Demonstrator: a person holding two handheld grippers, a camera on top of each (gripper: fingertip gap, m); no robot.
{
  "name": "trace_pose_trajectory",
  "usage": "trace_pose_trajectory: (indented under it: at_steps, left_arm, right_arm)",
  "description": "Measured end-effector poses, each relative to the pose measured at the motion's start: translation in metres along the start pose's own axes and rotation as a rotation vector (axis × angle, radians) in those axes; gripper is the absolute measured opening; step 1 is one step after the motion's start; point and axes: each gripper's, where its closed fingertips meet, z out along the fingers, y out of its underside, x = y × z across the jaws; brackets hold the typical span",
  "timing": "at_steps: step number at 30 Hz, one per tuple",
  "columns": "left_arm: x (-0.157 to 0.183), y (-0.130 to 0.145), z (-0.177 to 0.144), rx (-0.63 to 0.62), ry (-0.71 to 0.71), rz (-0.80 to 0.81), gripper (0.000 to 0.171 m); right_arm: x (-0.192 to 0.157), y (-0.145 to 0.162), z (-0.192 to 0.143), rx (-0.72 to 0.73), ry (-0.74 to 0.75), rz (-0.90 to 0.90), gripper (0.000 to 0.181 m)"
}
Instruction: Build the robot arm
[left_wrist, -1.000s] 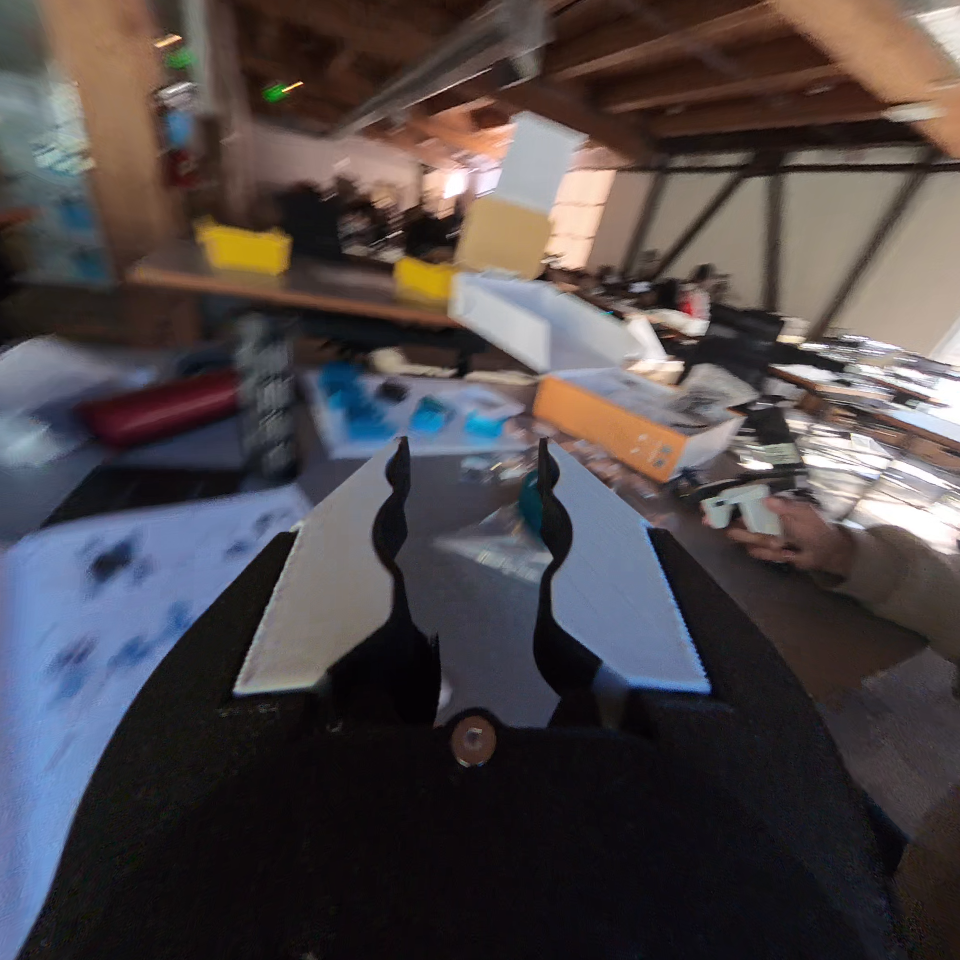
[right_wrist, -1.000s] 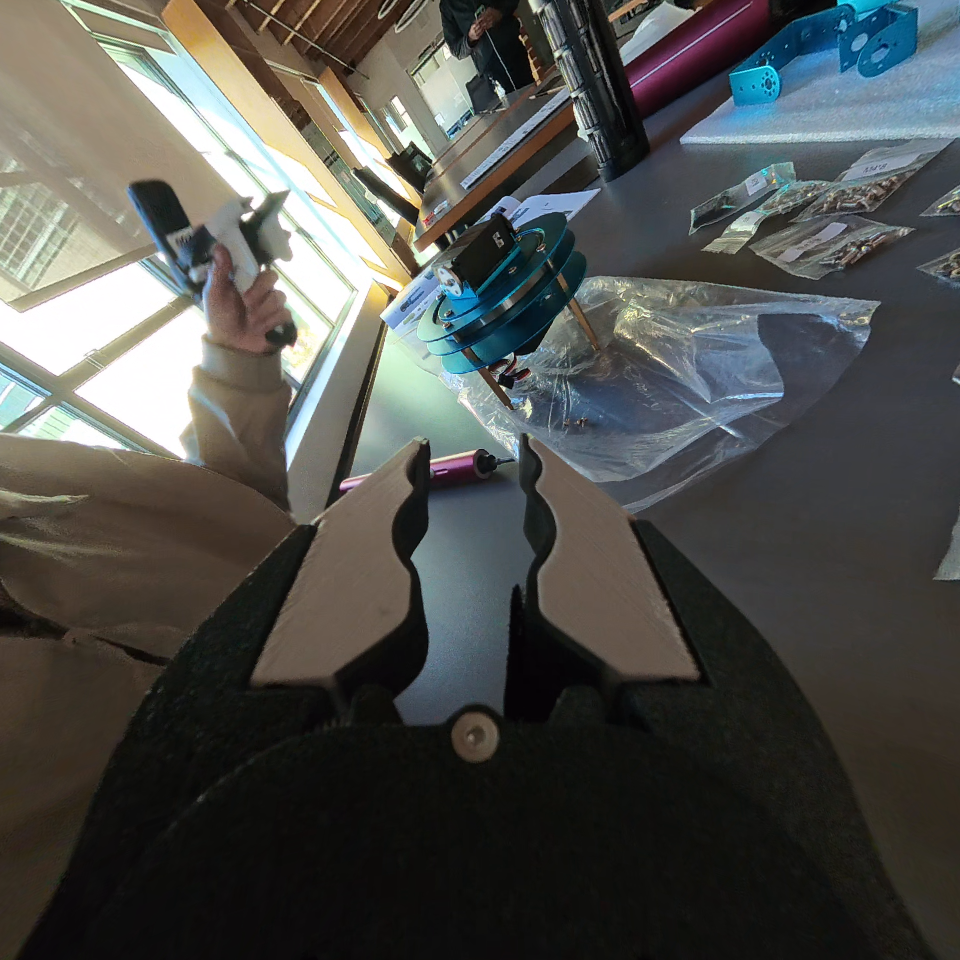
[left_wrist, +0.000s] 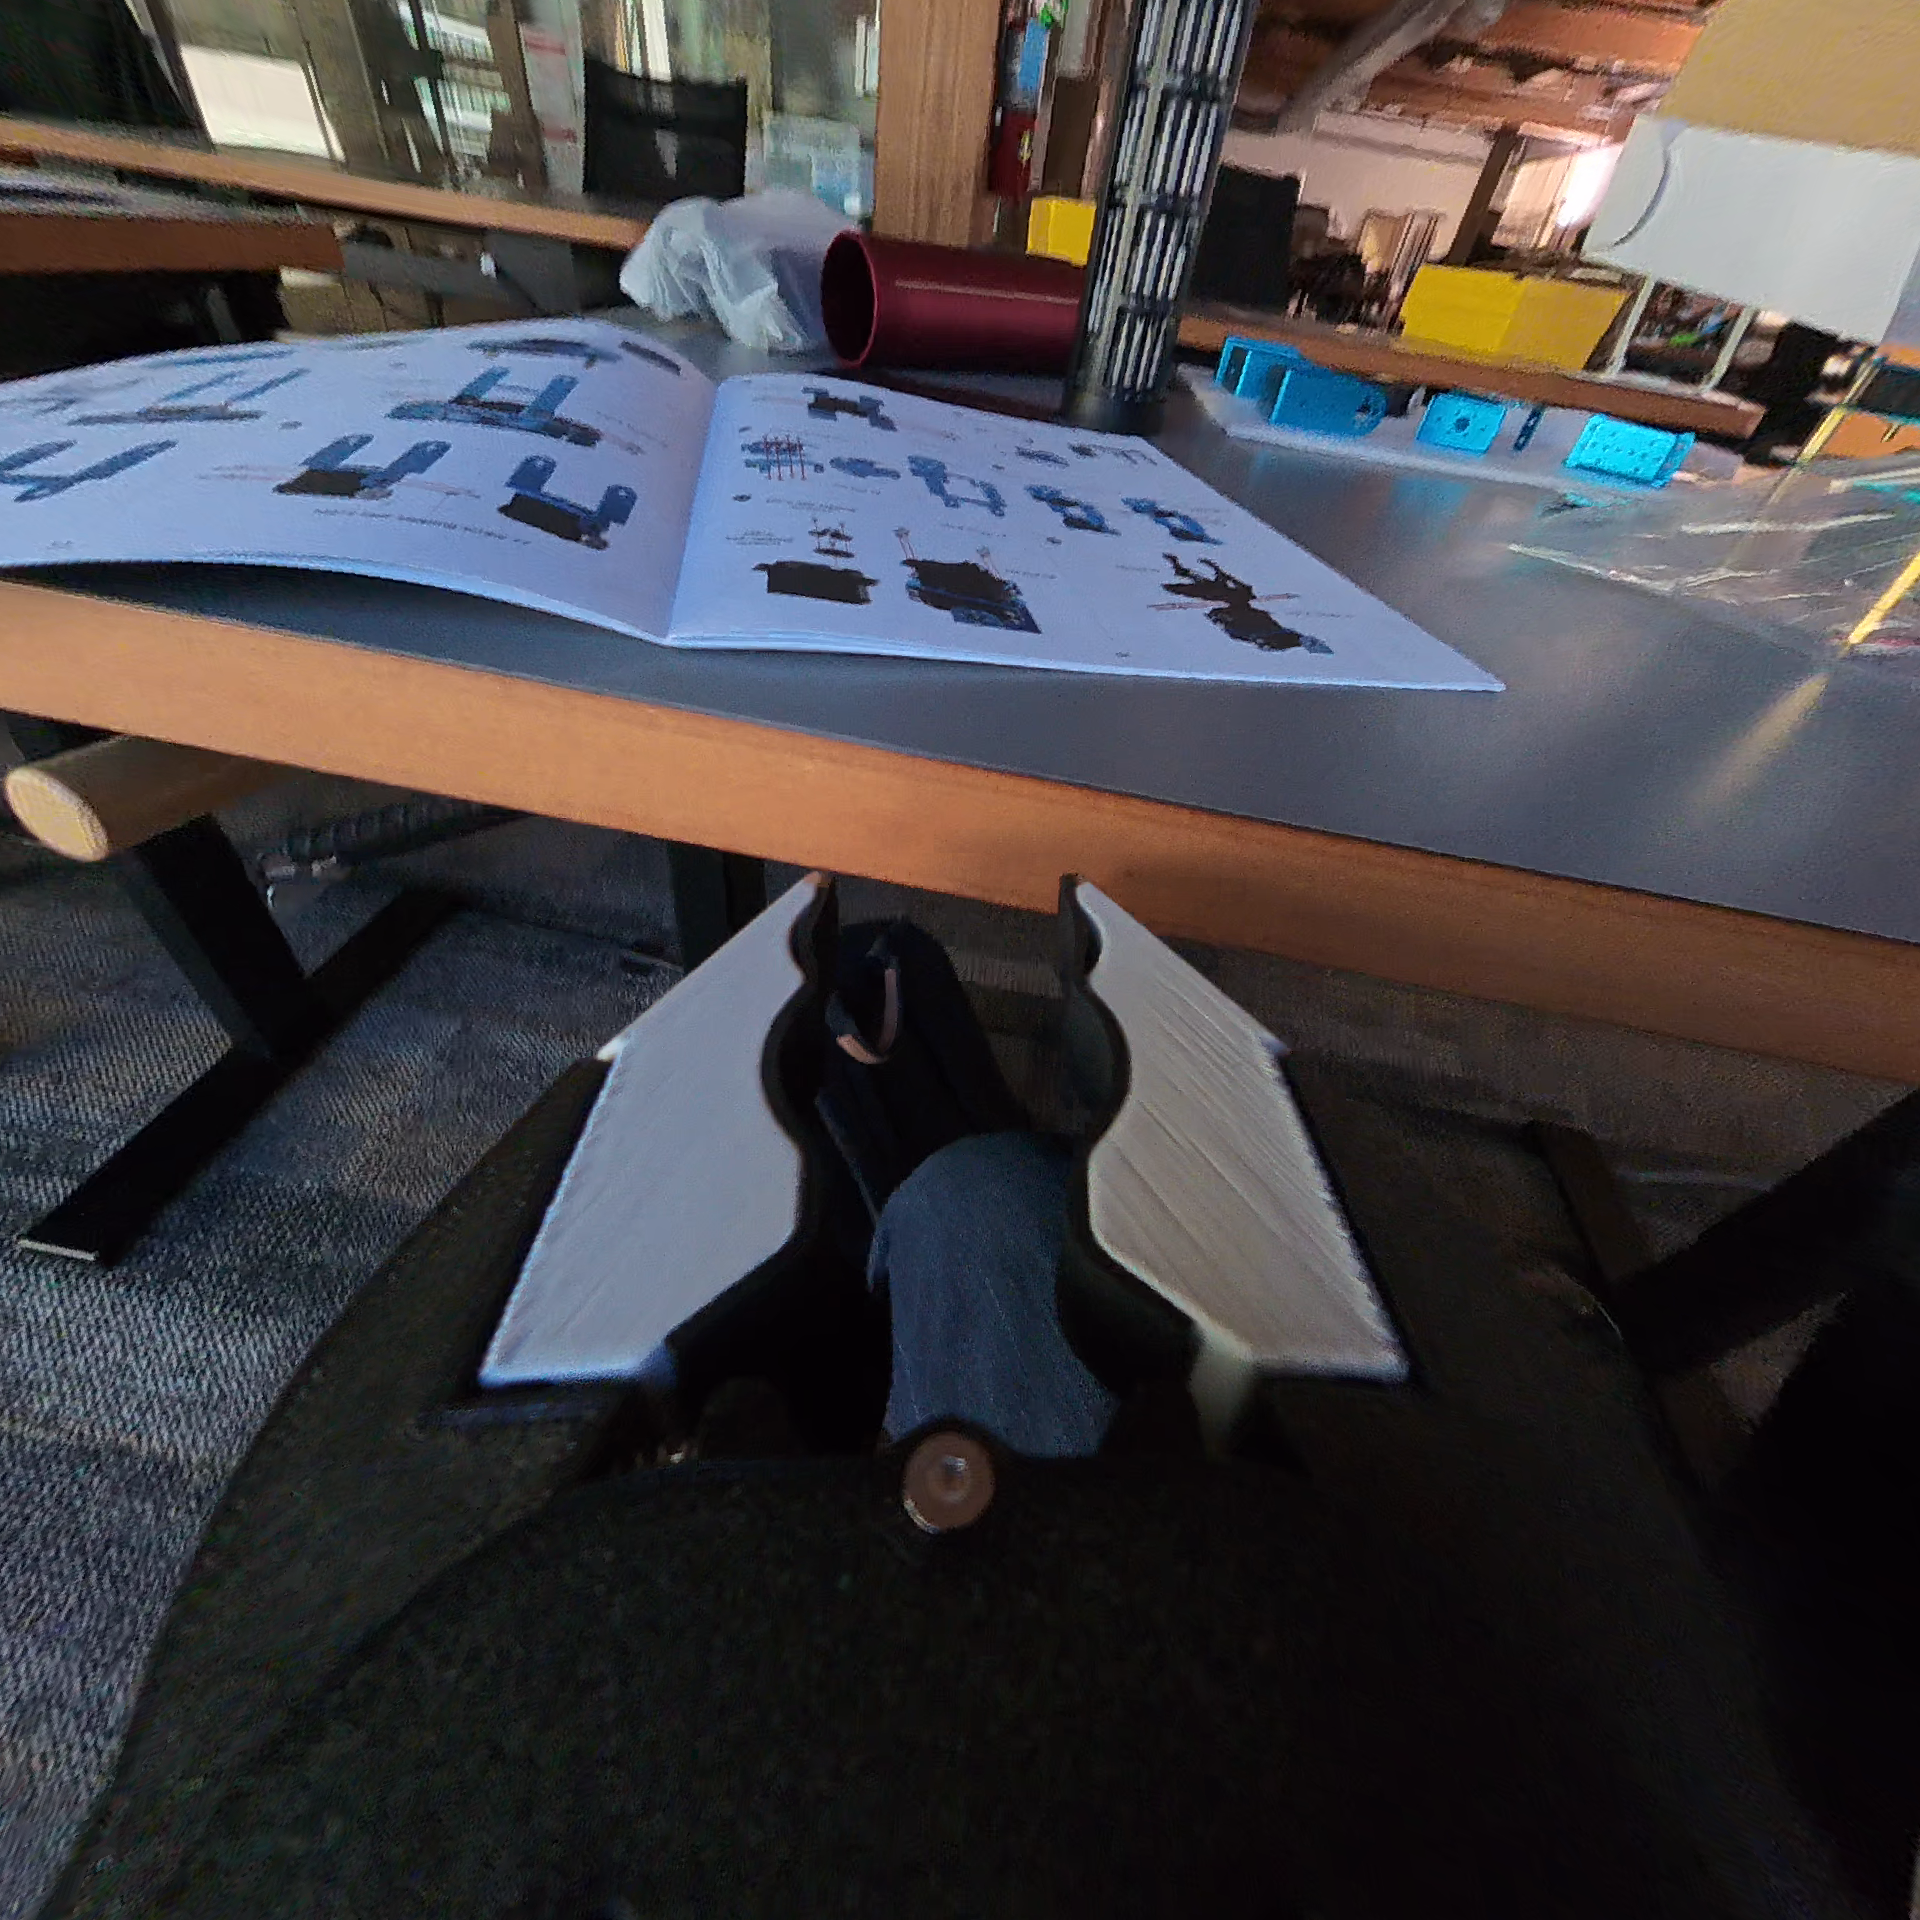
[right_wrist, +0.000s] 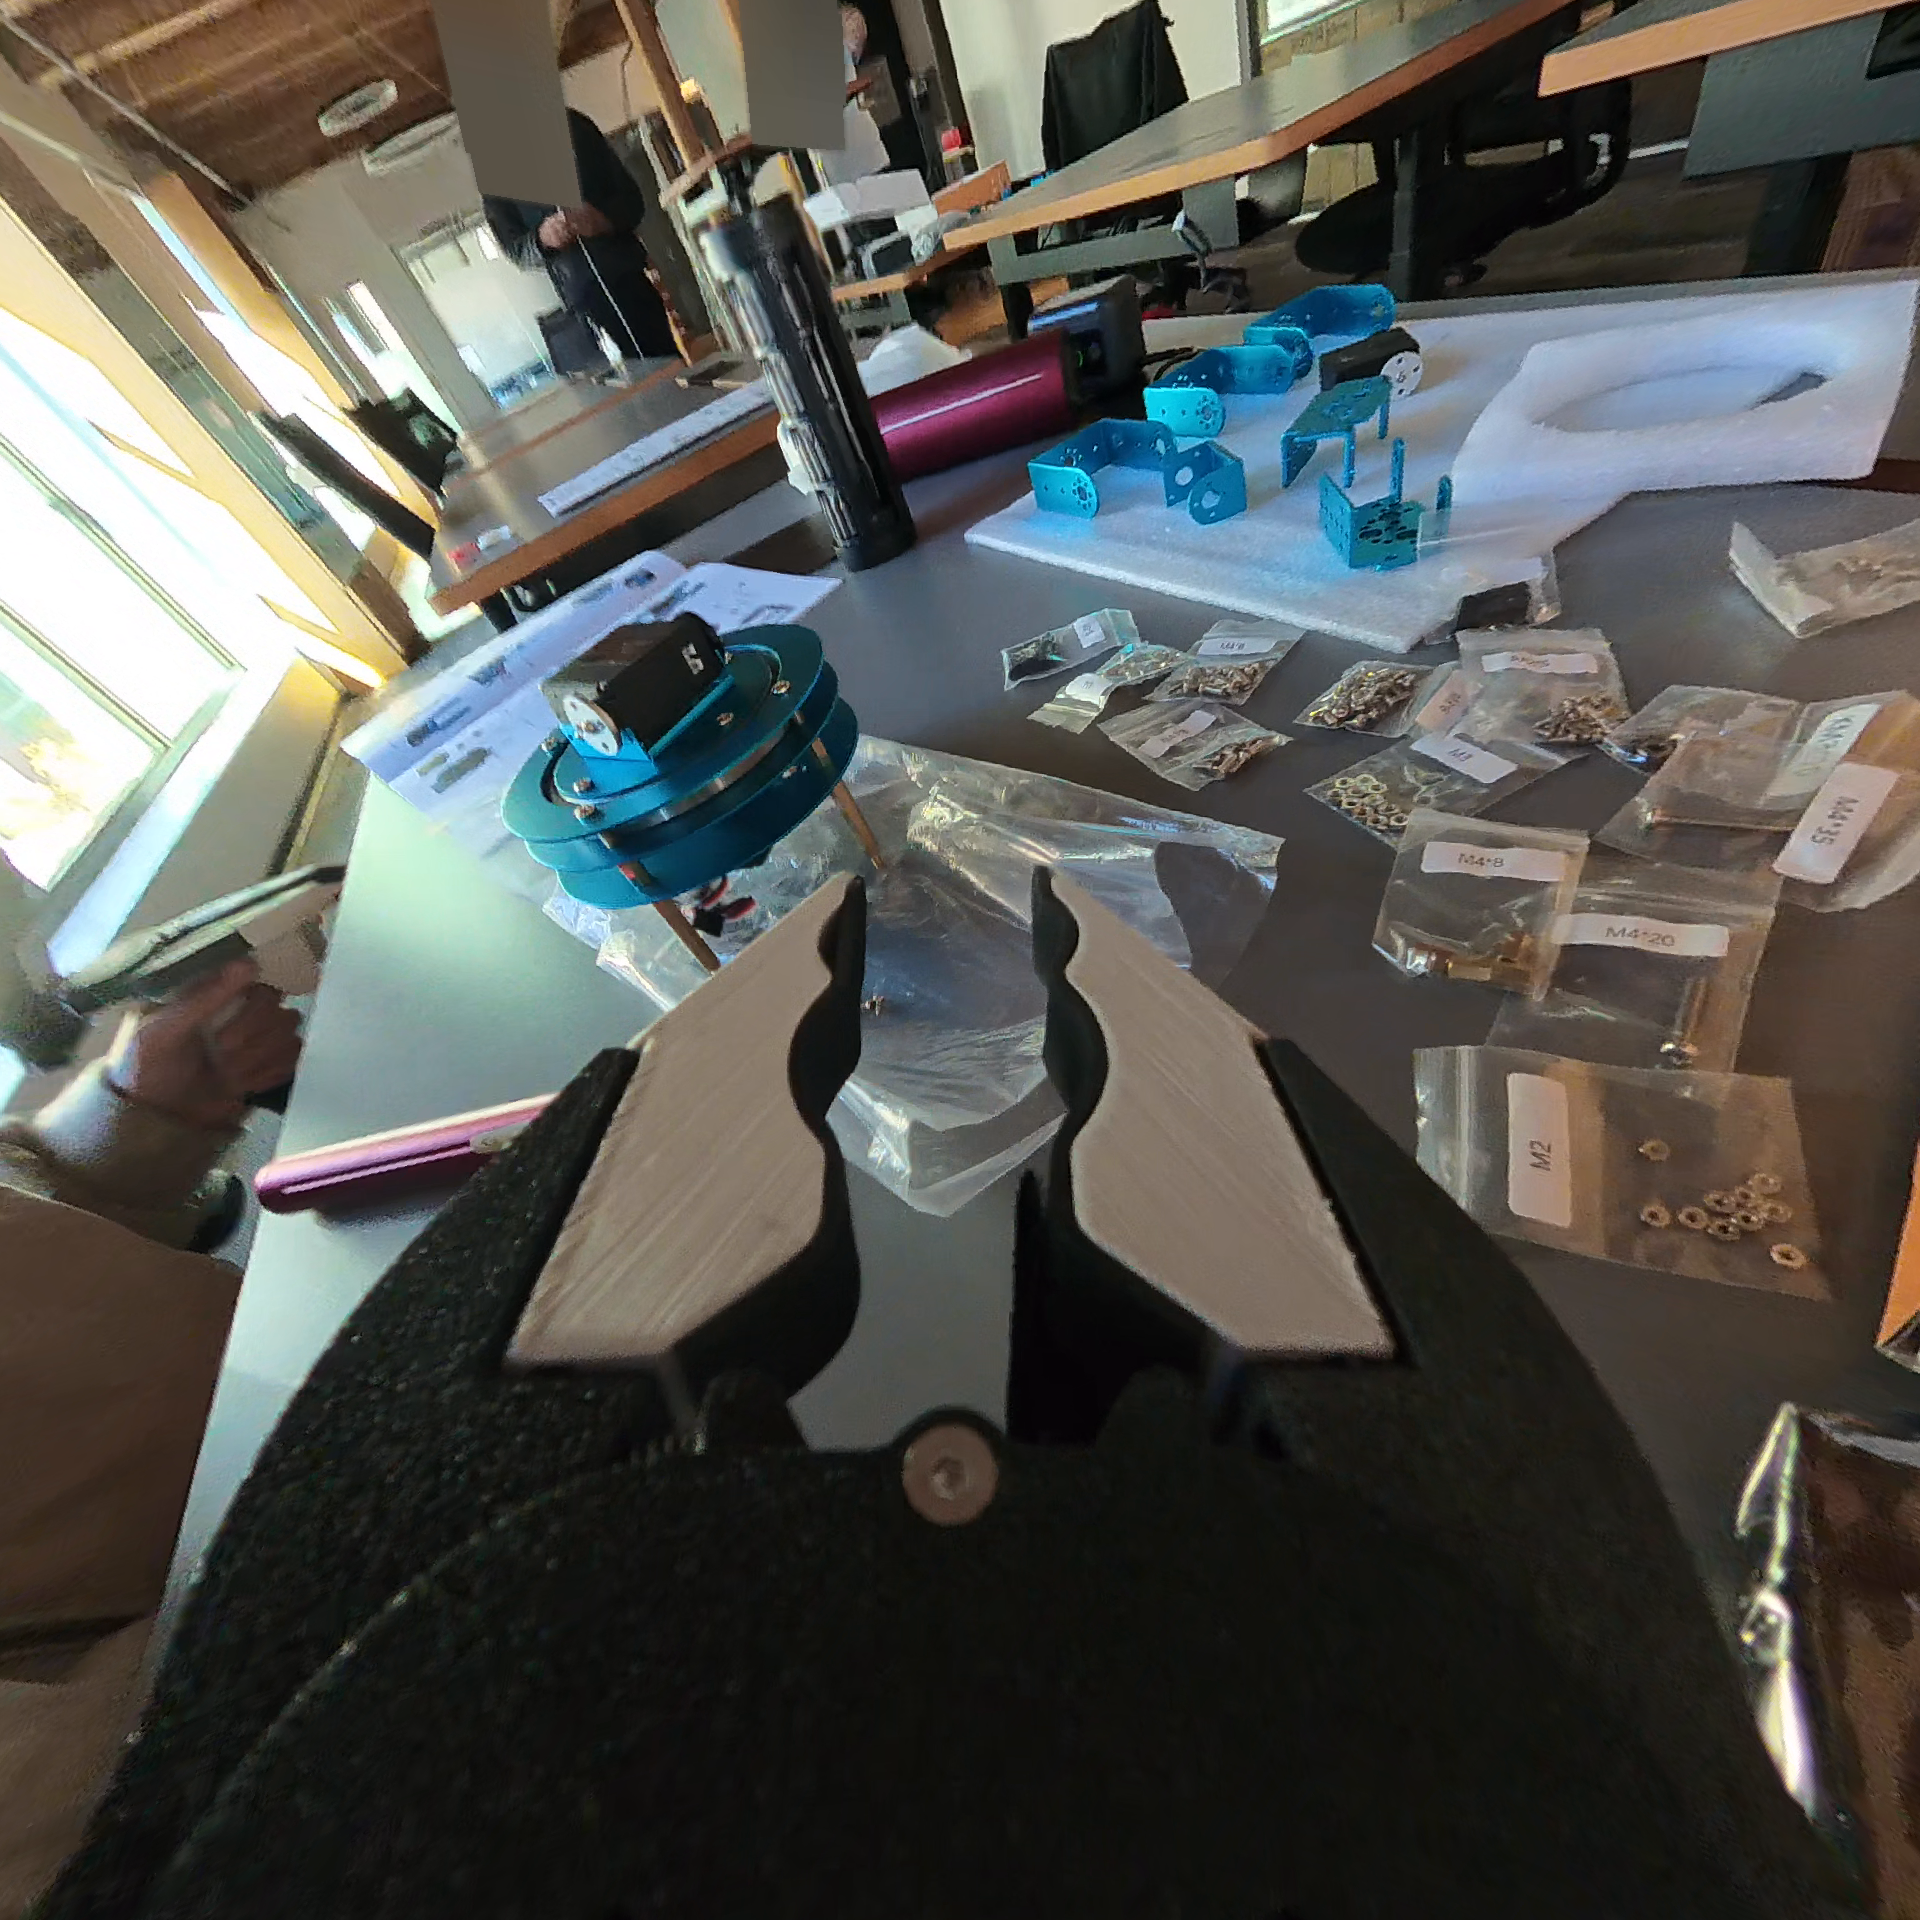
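Small clear zip bags of brass nuts and screws (right_wrist: 1621, 1179) lie spread on the grey wood-edged desk (right_wrist: 447, 966), right of a crinkled clear plastic sheet (right_wrist: 966, 1018). The right claw (right_wrist: 945, 904) hangs empty, parted, above that sheet, near a stacked blue metal disc assembly (right_wrist: 681, 790). The left claw (left_wrist: 940, 899), also parted and empty, sits below the desk edge, before an open illustrated booklet (left_wrist: 665, 499).

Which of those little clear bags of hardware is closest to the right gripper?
The bag of small brass nuts, just right of the right gripper. It lies alone at the near end of the table; the other bags lie farther back.
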Motion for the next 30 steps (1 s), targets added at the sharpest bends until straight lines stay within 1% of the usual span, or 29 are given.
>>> trace_pose_trajectory:
  at_steps: [4, 7, 10, 15, 30]
  left_arm:
    - [-0.007, -0.022, 0.004, 0.113, -0.010, -0.069, 0.039]
    - [-0.013, -0.026, 0.005, 0.141, -0.016, -0.100, 0.040]
    - [-0.012, -0.021, 0.008, 0.119, -0.017, -0.096, 0.040]
    - [-0.009, -0.025, 0.004, 0.143, -0.016, -0.066, 0.039]
    - [-0.011, -0.024, 0.005, 0.140, 0.001, -0.107, 0.039]
  right_arm:
    - [0.008, -0.003, -0.005, 0.022, -0.009, 0.055, 0.030]
    - [0.008, -0.002, -0.005, 0.014, -0.019, 0.060, 0.030]
    - [0.008, -0.001, -0.003, 0.005, -0.026, 0.065, 0.030]
    - [0.011, -0.002, -0.005, 0.010, -0.026, 0.074, 0.029]
    - [0.010, 0.001, -0.003, -0.007, -0.022, 0.063, 0.029]
